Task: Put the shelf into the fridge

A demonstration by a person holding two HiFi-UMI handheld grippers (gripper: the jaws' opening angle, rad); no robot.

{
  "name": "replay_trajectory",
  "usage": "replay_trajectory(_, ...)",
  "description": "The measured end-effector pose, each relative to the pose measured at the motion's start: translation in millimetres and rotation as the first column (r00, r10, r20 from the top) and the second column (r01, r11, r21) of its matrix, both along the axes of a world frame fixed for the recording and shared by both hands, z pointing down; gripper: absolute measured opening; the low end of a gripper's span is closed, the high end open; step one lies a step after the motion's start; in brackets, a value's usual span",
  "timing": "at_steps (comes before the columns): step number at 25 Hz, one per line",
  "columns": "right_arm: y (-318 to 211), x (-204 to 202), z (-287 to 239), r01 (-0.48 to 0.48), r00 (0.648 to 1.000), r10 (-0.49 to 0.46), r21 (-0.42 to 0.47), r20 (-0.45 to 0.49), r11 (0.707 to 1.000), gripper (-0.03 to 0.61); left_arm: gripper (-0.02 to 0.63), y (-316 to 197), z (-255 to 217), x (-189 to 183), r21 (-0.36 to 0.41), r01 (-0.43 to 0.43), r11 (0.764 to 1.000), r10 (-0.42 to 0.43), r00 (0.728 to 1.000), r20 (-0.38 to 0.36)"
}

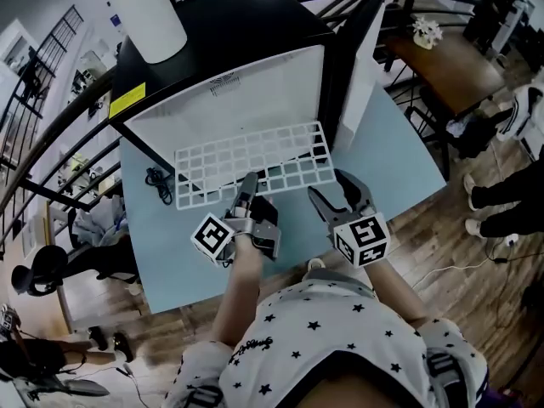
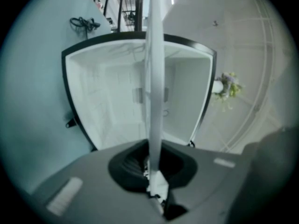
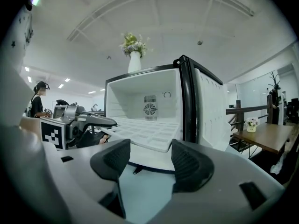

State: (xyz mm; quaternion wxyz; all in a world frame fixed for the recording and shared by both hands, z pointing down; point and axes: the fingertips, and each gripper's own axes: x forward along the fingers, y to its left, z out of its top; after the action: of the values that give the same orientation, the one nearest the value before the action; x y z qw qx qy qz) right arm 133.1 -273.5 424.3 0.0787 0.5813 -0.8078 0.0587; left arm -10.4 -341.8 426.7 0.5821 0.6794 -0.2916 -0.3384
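A white grid shelf (image 1: 255, 160) lies level in front of the black fridge (image 1: 246, 24), its far edge reaching into the open white interior (image 1: 246, 92). My left gripper (image 1: 247, 181) is shut on the middle of the shelf's near edge. In the left gripper view the shelf (image 2: 154, 78) runs edge-on as a white strip from between the jaws toward the fridge (image 2: 107, 92). My right gripper (image 1: 331, 187) is open just off the shelf's near right corner, with nothing between its jaws. From the right gripper view the shelf (image 3: 149, 129) juts out of the fridge (image 3: 149, 92), with the left gripper (image 3: 93, 120) at its left.
The fridge stands on a light blue table (image 1: 399, 143) with its door (image 1: 365, 66) swung open to the right. A black cable (image 1: 158, 181) lies left of the shelf. A white vase (image 1: 153, 7) sits on the fridge top. A wooden table (image 1: 459, 58) and railings stand beyond.
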Motion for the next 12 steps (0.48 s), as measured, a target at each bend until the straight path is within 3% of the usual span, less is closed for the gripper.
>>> replay_trajectory(12, -26, 13, -6, 0.087, 0.996, -0.087, 0.008, 0.009, 0.996, 0.249, 0.034, -14, -4, 7, -0.002, 0.077, 0.997, -0.077, 0.997, 0.007)
